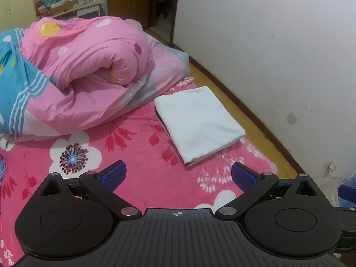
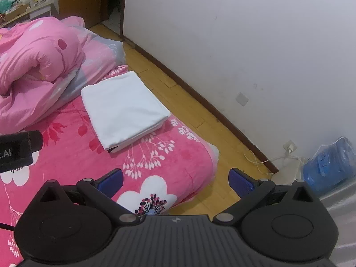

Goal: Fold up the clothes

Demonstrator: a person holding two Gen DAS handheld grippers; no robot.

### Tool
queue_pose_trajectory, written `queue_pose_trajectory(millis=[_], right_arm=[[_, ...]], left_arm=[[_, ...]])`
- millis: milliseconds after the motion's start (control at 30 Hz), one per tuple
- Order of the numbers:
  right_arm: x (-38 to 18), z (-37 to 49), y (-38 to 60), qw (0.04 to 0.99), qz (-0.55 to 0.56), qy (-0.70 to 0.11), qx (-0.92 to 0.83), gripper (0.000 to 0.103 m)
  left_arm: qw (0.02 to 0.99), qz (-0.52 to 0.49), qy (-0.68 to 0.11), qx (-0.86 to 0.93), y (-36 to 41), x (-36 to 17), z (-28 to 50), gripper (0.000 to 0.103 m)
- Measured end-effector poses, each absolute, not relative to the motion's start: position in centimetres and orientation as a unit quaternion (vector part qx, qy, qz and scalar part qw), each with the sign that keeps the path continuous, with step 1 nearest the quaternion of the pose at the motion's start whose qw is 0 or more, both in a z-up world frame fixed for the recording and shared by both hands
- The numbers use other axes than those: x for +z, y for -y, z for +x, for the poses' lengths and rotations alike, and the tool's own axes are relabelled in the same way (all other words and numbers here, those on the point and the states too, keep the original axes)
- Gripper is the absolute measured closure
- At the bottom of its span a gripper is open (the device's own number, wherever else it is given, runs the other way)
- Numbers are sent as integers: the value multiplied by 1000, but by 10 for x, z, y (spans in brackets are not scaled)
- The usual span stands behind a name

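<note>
A white garment (image 1: 198,123) lies folded into a flat rectangle on the pink flowered blanket (image 1: 138,166), near the bed's right edge; a dark layer shows at its lower corner. The same folded garment (image 2: 124,109) appears in the right wrist view. My left gripper (image 1: 179,175) hovers above the blanket, short of the garment, open with nothing between its blue pads. My right gripper (image 2: 175,179) is open wide and holds nothing, over the blanket's corner and the floor. The left gripper's body (image 2: 17,149) shows at the left edge of the right wrist view.
A bundled pink and blue duvet (image 1: 84,75) fills the bed behind the garment. Yellow wooden floor (image 2: 178,82) runs between the bed and a white wall (image 2: 244,33). A blue water bottle (image 2: 329,164) and cables lie by the wall. A cluttered shelf (image 1: 73,6) stands far back.
</note>
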State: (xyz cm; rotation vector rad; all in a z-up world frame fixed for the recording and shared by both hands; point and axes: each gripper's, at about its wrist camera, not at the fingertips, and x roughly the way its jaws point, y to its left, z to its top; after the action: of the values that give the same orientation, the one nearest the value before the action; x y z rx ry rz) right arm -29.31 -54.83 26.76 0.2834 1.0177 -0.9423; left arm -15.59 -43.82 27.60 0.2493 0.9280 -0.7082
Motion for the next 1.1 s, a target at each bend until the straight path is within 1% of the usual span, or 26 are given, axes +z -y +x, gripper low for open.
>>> queue_pose_trajectory(millis=[267,700,1100], right_arm=[[265,-295,548,760,132,-469,-429,0],[261,-300,545,756,132,-481,-423,0],[259,-299,546,755,133,-482,-424,0]], left_arm=[[826,128,-434,-335,440,277,-163,1],[822,120,-453,-323,435,273,-165,1],[821,131,-448,-328,436,275,-168,1]])
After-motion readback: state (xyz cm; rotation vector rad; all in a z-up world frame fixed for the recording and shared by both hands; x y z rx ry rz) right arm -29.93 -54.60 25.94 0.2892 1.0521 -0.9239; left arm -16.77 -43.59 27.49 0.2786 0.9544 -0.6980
